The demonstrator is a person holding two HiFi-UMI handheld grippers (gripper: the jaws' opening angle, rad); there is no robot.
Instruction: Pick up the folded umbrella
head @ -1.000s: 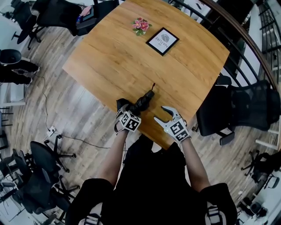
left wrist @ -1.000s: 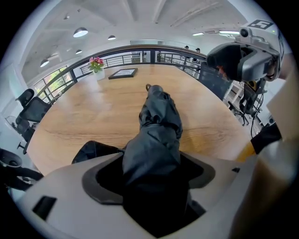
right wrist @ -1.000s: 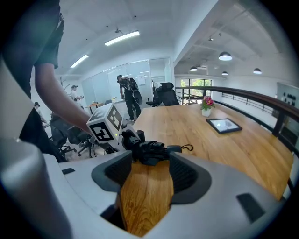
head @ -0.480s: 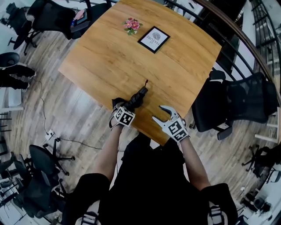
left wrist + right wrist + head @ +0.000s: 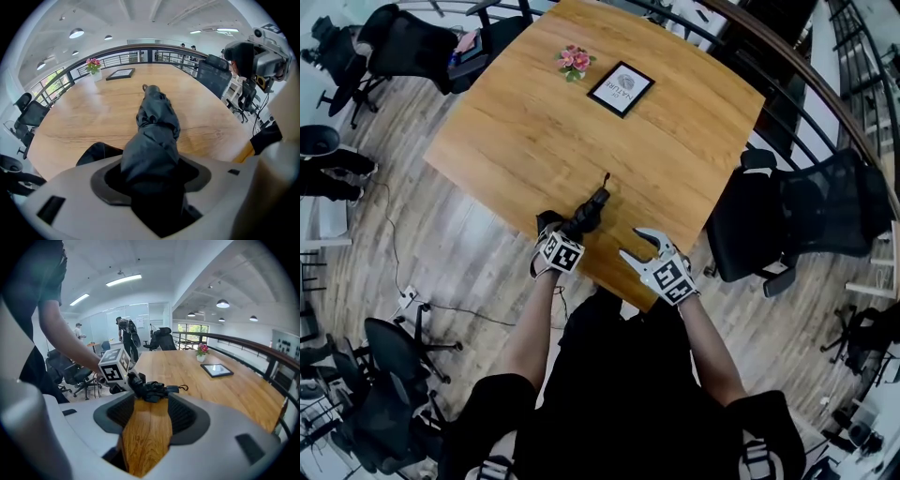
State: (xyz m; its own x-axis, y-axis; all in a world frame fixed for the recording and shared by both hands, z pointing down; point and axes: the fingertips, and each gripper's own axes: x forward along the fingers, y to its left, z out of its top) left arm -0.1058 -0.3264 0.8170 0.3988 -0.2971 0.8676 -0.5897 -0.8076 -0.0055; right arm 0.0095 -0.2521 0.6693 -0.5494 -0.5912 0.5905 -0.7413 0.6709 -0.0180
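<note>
Grip on the folded umbrella (image 5: 157, 117), lift to come

Your left gripper (image 5: 152, 165) points steeply down at the near edge of the wooden table (image 5: 675, 141), and its jaws have just been closing. The dark fabric bundle fills the gap between them from pad to pad, so you are clasping the umbrella at the end closest to you. That end makes sense, as it is the shortest reach. The rest runs straight ahead of the jaws, its far end with a thin cord loop pointing away across the table. It lies on the wood, so I judge that only the raise remains.

Your right gripper (image 5: 147, 412) hangs just to the right of the left one, over the table edge. Its jaws have just narrowed a little but stand apart with only bare wood between them, so it holds nothing. It faces the umbrella and the left gripper's marker cube (image 5: 114, 370), probably so it can steady the far end.

Soft fabric may slip or sag as you lift. The framed sign (image 5: 621, 89) and flowers (image 5: 574, 60) stand far ahead of both grippers, out of the way.
</note>
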